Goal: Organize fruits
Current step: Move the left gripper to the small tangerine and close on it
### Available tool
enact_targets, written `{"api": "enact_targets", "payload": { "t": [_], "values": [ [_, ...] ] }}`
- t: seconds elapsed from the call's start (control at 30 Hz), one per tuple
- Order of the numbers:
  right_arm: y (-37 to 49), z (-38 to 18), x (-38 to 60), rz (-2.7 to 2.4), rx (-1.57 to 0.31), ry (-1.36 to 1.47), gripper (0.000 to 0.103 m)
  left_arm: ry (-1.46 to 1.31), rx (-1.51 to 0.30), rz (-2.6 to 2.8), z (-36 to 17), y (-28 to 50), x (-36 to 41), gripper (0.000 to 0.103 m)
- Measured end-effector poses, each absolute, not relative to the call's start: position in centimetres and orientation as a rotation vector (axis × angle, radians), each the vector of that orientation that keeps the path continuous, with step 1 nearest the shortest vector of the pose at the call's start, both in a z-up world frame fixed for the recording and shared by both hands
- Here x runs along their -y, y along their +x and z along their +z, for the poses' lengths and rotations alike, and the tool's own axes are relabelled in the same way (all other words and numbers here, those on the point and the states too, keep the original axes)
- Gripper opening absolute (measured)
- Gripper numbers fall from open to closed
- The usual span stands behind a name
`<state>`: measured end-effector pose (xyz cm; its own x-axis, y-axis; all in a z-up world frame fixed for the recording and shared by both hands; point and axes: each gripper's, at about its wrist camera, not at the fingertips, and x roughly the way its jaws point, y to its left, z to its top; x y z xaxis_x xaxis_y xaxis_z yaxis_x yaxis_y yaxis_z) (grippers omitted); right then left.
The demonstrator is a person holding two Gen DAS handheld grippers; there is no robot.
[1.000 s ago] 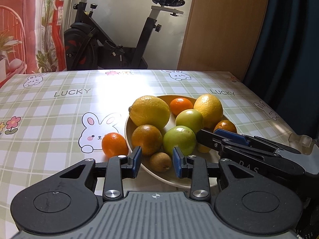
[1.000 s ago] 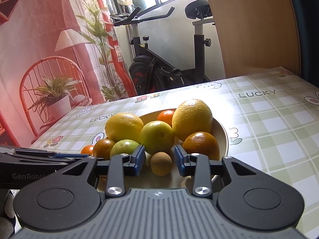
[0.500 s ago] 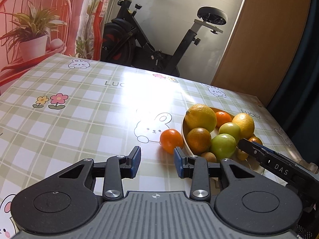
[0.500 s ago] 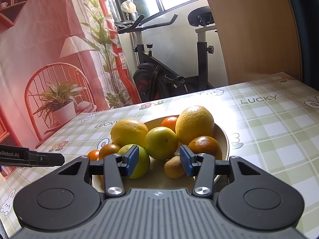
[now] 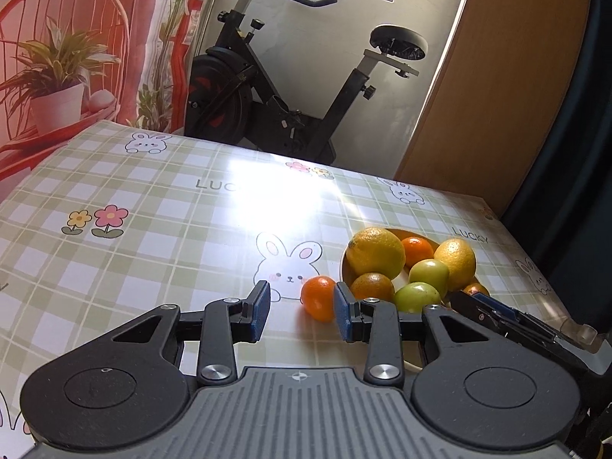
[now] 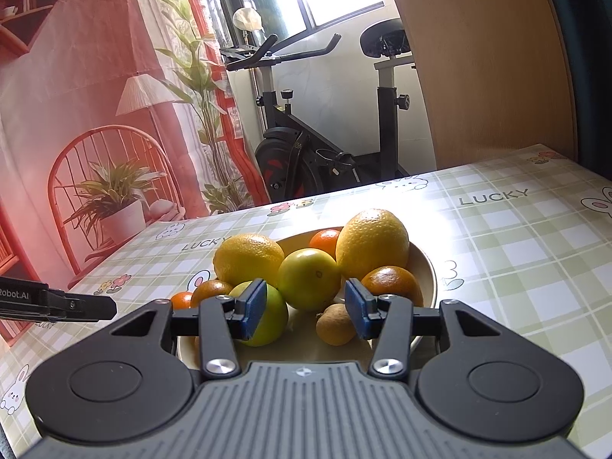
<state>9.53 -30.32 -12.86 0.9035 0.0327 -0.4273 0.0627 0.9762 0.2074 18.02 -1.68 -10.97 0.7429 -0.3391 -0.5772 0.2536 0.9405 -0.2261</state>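
You had one small mandarin (image 5: 318, 297) lying loose on the table (image 5: 160, 229), just beside the rim of the bowl (image 6: 425, 267), while the rest of the fruit was heaped inside. Your left tongs (image 5: 302, 310) hung over the table with the blue pads spread and nothing pinched; the mandarin sat beyond the right pad, off the centre line. To take it well, you needed to shift the tongs toward the bowl until the fruit lay midway between the pads, then come down low and close gently on its widest part. A round, glossy-skinned fruit on a slick plastic cloth would likely roll from a glancing touch.

Your right tongs (image 6: 305, 308) were poised over the near side of the bowl, spread and empty, with the small brown kiwi (image 6: 336, 324) just inside the right pad. The kiwi looked dull and fuzzy, so probably easier to hold than the waxy green apples (image 6: 267, 319) or the pebbled lemons (image 6: 371, 244). The pile was tight; a nudge might have tipped a fruit out.
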Motion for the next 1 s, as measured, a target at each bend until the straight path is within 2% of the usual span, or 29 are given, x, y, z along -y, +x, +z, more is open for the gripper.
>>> {"api": "enact_targets", "payload": {
  "t": [0.2, 0.47, 0.73, 1.0],
  "values": [
    [9.1, -11.7, 29.5, -0.007, -0.431, 0.167, 0.049, -0.115, -0.594, -0.331, -8.3, 18.8, -0.3, 0.042],
    [12.1, -10.5, 24.6, 0.135, -0.448, 0.038, 0.049, -0.157, -0.609, -0.318, -9.2, 19.0, -2.1, 0.042],
    [16.6, -12.4, 18.8, 0.25, -0.558, -0.113, 0.048, -0.221, -0.643, -0.306, -10.6, 19.4, -3.8, 0.042],
    [19.1, -14.5, 17.0, 0.214, -0.642, -0.182, 0.049, -0.263, -0.654, -0.297, -11.5, 19.8, -5.0, 0.042]
  ]
}}
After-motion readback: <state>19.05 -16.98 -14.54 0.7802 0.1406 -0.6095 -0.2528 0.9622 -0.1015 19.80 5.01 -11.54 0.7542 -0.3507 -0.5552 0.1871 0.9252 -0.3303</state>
